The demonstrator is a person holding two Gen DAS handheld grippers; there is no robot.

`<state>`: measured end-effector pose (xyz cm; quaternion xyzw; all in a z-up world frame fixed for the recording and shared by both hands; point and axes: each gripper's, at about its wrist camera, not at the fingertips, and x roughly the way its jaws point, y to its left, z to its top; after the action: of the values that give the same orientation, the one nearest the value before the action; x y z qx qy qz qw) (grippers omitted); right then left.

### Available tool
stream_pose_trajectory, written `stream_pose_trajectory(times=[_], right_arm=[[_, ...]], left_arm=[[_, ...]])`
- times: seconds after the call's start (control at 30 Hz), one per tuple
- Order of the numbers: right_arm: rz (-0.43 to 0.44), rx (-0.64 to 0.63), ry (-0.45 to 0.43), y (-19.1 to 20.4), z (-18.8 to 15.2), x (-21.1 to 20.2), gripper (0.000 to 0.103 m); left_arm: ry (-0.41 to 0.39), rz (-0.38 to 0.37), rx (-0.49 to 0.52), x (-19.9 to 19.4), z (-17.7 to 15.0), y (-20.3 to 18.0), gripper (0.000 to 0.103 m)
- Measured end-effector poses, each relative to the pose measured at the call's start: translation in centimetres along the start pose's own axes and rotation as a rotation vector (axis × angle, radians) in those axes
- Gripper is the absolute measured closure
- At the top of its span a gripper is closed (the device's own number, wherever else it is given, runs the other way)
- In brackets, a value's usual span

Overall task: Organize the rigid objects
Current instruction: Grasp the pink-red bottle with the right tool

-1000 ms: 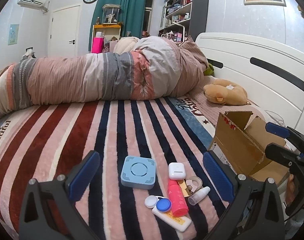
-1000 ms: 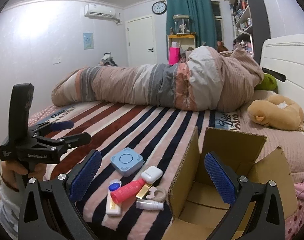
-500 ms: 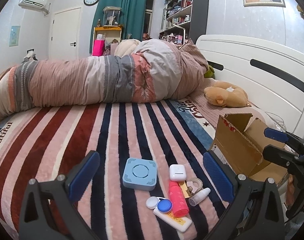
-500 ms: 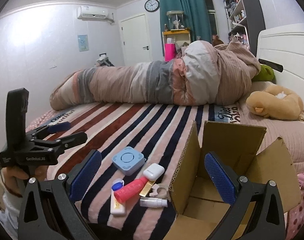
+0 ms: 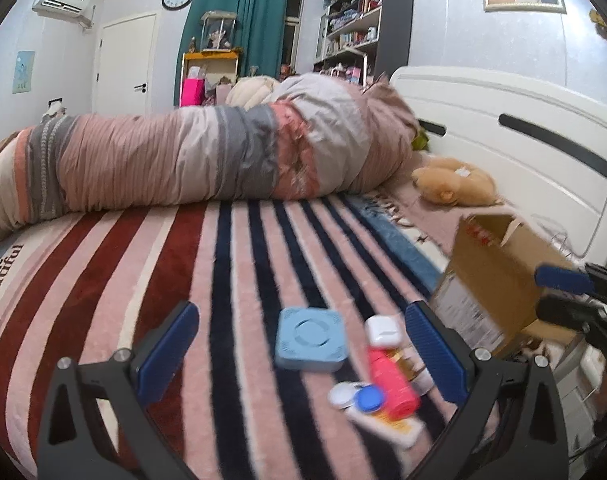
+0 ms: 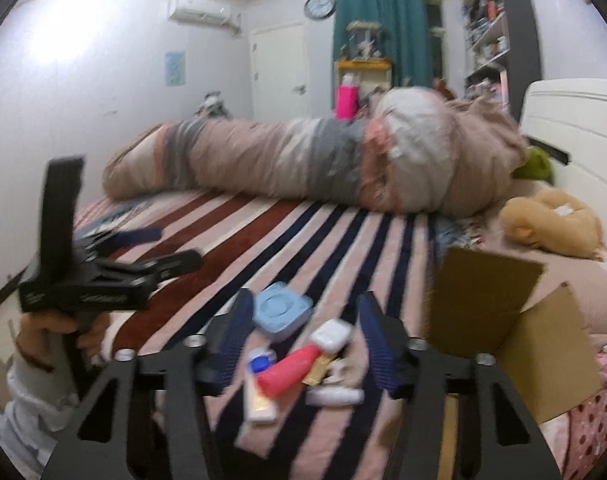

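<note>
Red tube (image 6: 289,372) lying aslant just ahead between half-parted right gripper (image 6: 303,344) fingers, nearer than wide-open empty left gripper (image 5: 299,354)

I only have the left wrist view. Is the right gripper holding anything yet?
Observer: No. The right wrist view shows the right gripper open and empty, aimed at the pile, with the pink tube showing between its fingers.
Operator: Anything behind my gripper's right-hand finger?
Observer: A small white bottle lies on its side on the bed, between the pink tube and the cardboard box.
</note>
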<state>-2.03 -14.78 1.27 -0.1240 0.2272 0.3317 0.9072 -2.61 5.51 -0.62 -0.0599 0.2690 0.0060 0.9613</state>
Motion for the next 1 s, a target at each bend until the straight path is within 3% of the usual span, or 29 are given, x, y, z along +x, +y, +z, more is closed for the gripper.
stream_pose_trajectory(times=[0.07,0.2,0.4,0.6,0.73,0.93,1.0], right_arm=[[0.053,0.007,0.069,1.2,-0.6,1.8,0.067],[0.140,0.088,0.219,2.1,-2.8,6.1,0.067],[0.105,0.240,0.397,0.3,-5.7,12.1,0.067],[0.030,0.266,0.434,-1.0,-6.3,14.9,0.066],[-0.028,0.185,0.468,-0.9,-6.9,14.8,0.067],[-0.001,0.143,0.464,-1.3,-7.6,16.2,0.072],[-0.011,0.100,0.454,-1.1,-7.8,16.7,0.075]], left_arm=[[0.040,0.002,-0.003,1.2,-0.7,1.2,0.001],[0.142,-0.026,-0.041,4.1,-2.0,3.5,0.001],[0.205,-0.062,-0.038,5.8,-3.5,3.7,0.001],[0.264,-0.113,-0.042,7.2,-4.4,3.2,0.001],[0.334,-0.214,-0.039,8.3,-5.5,1.9,0.001],[0.432,-0.252,0.040,11.1,-7.3,-0.8,0.002],[0.458,-0.257,0.034,12.2,-7.6,-1.1,0.008]])
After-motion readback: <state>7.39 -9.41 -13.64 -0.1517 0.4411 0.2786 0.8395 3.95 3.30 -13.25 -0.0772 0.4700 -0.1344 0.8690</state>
